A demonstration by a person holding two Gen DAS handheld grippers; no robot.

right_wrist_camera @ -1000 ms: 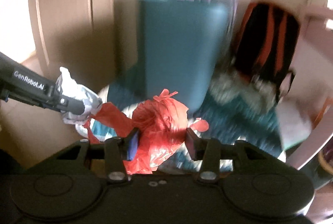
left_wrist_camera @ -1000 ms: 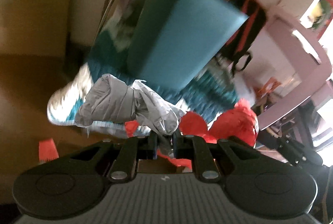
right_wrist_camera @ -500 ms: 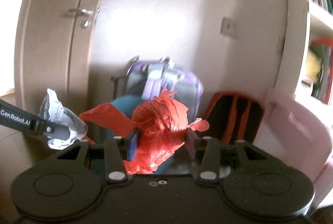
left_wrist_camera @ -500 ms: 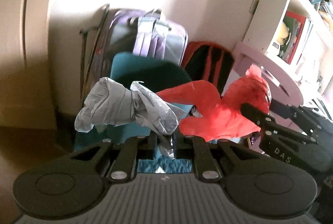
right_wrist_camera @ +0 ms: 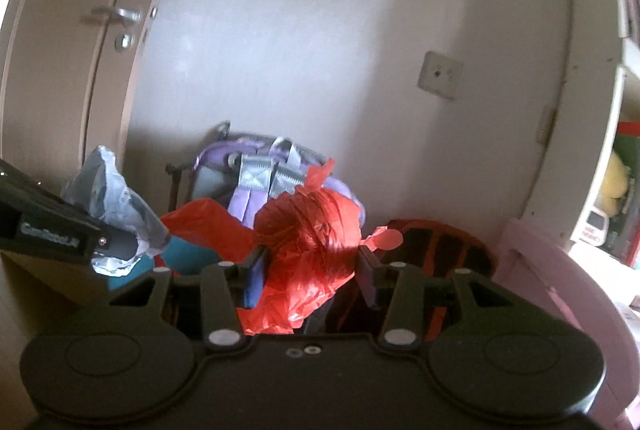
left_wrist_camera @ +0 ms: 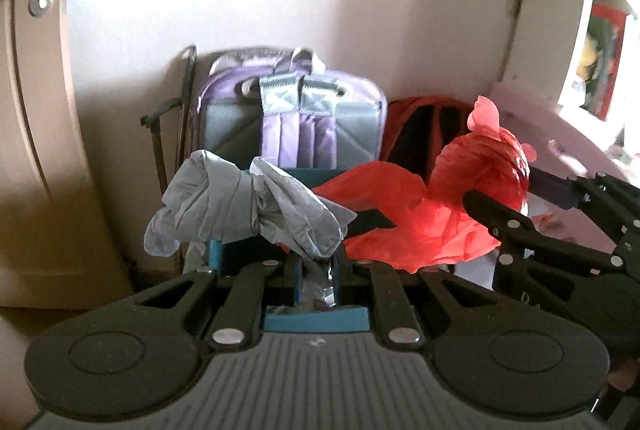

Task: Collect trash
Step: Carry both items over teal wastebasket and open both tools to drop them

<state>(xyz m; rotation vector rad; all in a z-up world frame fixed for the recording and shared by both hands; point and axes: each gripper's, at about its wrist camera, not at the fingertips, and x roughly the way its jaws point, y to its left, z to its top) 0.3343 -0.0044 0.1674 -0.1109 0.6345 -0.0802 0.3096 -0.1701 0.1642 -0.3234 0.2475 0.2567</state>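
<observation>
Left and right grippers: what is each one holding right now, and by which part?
Left gripper pinches the crumpled grey plastic bag by its lower twisted end. Right gripper clamps the red plastic bag around its bunched middle.

I see a crinkled matt grey plastic bag point(left_wrist_camera: 248, 206), a glossy wrinkled red plastic bag point(right_wrist_camera: 308, 242), a purple cloth backpack point(left_wrist_camera: 296, 118) with shiny woven straps, and matt black plastic grippers.
</observation>
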